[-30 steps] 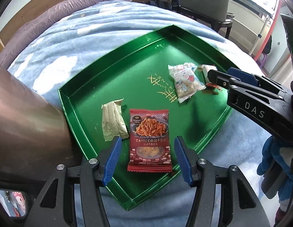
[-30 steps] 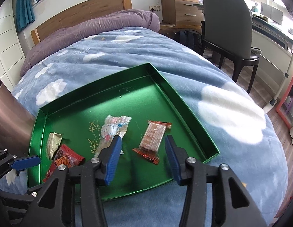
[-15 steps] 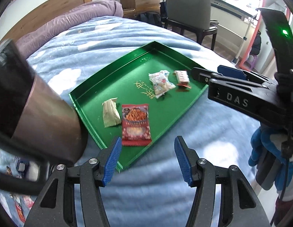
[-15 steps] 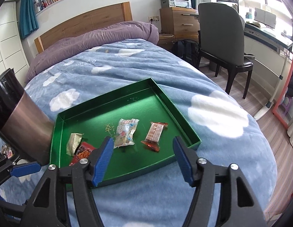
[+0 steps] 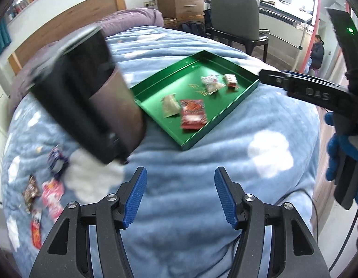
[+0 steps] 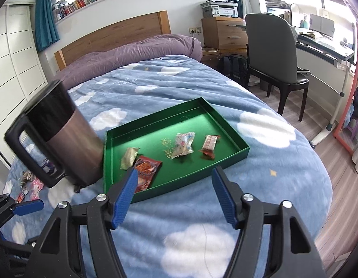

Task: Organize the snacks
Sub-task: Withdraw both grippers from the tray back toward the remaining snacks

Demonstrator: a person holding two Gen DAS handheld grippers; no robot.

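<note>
**Snack Sorting: Both Grippers Pulled Back From Tray, Part of the Load Still Outside**

Both grippers have backed away and risen since the earlier frames: one second ago each hovered low over the green tray with a packet framed by its fingers; now the tray sits well ahead of both.

**Gripper state.** The left gripper (image 5: 179, 194) holds nothing; its jaws stand about half open and are opening, with only blanket between them. The right gripper (image 6: 175, 194) is also empty, its jaws wide and still spreading.

**Progress.** The green tray (image 6: 239, 155) holds four snacks: a pale packet (image 6: 129, 158), a red packet (image 6: 146, 172), a white printed packet (image 6: 183, 143) and a red-brown bar (image 6: 209, 144). They lie loosely spaced, not aligned. At least four more loose snacks (image 5: 51, 192) lie on the blanket left of the tray, beyond a large dark jug (image 6: 60, 136) that stands just beside the tray's left wall. Judged from this, the task is partly done: the outlying snacks remain to be collected.

**Surface and room.** The work surface is a bed (image 6: 271, 127) with a blue cloud-print blanket, soft and uneven, so the tray may tilt under load. A purple duvet (image 6: 137, 51) lies at the wooden headboard. A grey chair (image 6: 273, 48), a desk, drawers with a printer and a bookshelf line the walls.
</note>
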